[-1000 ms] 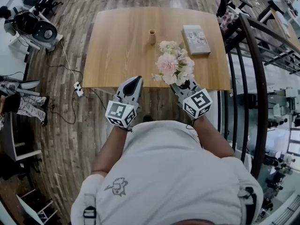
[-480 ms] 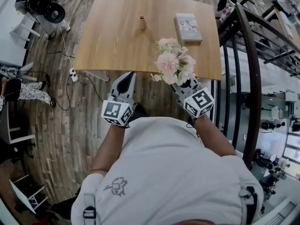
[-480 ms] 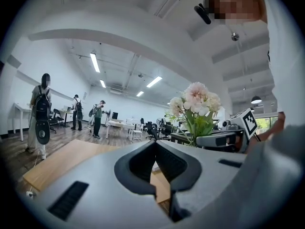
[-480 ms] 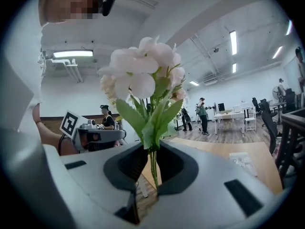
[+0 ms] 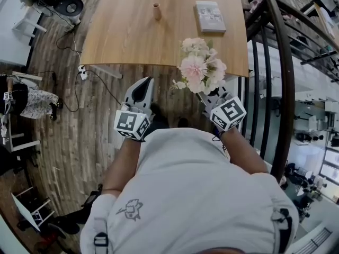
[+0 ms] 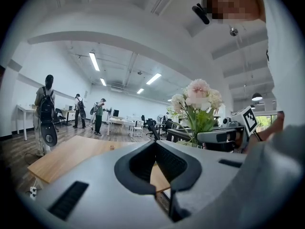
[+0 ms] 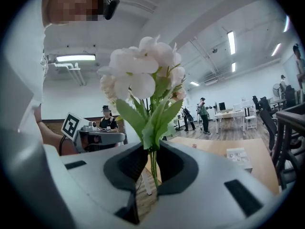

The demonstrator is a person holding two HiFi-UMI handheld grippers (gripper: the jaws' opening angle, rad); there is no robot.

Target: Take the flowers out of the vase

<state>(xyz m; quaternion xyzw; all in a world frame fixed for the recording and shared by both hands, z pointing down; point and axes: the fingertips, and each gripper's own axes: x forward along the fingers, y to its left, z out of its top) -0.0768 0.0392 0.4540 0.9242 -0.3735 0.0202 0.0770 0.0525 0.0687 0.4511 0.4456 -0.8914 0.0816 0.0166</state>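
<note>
**Flowers out of the vase, held in the right gripper**

Left: the left gripper (image 5: 143, 83) points roughly level toward the wooden table (image 5: 122, 41). Its jaws are pressed together with nothing between them. Ahead of it and slightly to its right, well apart, the small tan vase (image 5: 157, 11) stands upright on the table top.

Centre right: the right gripper (image 5: 212, 97) pinches the flowers (image 5: 198, 70) by their green stems (image 7: 152, 168), which stand upright between its two pads. The pink and white blooms rise above the jaws, well apart from the vase, and in the head view they overlap the table's near edge. The two grippers are side by side, near each other, just in front of the person's white shirt (image 5: 196, 194).

Right: a book (image 5: 209, 16) lies flat on the table, ahead of the right gripper and well apart from it. A dark curved railing (image 5: 280, 78) runs near that gripper's outer side.
</note>
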